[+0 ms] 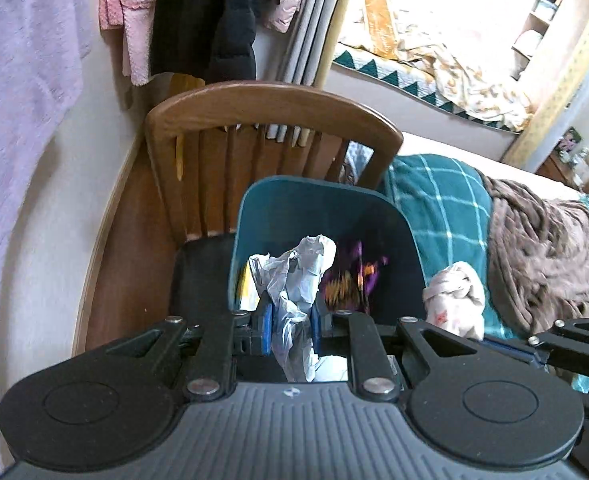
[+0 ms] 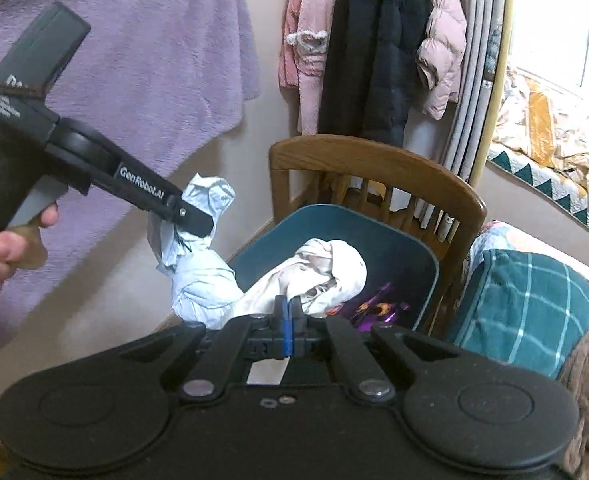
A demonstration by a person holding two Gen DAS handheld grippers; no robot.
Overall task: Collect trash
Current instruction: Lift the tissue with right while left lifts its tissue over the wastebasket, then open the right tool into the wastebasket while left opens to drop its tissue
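Bright daylight comes in from the upper right of both views and washes out the bed (image 1: 446, 52) there to white. The rest is softly lit. Edges bend round like a fishbowl. The purple wrapper (image 1: 354, 276) in the bin looks smeared.

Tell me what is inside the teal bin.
Inside the bin, a purple and orange wrapper lies near the bottom, and a yellow-white item shows at the left wall. The rest of the floor is hidden by the crumpled wads in the left gripper and right gripper.
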